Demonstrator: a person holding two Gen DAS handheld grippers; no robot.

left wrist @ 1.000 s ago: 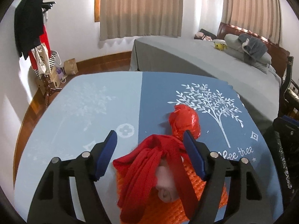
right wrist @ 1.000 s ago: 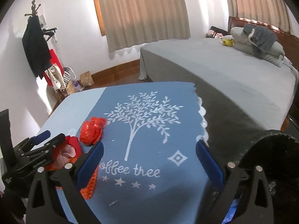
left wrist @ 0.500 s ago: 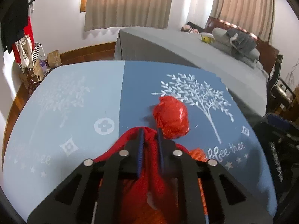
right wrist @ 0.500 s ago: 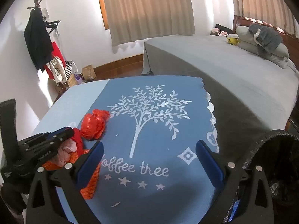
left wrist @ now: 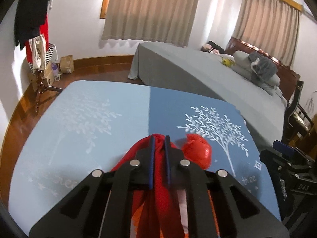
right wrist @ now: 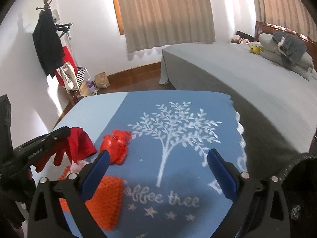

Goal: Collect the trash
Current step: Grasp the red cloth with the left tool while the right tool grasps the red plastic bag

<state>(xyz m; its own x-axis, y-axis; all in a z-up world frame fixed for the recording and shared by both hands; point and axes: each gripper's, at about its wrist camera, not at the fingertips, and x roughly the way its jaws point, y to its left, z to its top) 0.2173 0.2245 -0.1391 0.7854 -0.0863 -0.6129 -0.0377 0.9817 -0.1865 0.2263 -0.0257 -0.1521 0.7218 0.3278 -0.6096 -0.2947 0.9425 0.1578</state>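
Observation:
My left gripper is shut on a red plastic bag and holds it just above the blue tablecloth; the bag also shows in the right wrist view, hanging from the left gripper with something pale pink under it. A crumpled red wrapper lies on the cloth just right of the bag, also in the right wrist view. An orange mesh net lies at the near left. My right gripper is open and empty above the cloth.
A black trash bag stands at the table's right edge. A grey bed lies beyond the table. A coat stand with clothes and bags is at the far left wall. The cloth's tree print is bare.
My left gripper closed on the red bag and lifted it slightly. The right gripper moved forward over the cloth and stayed open.

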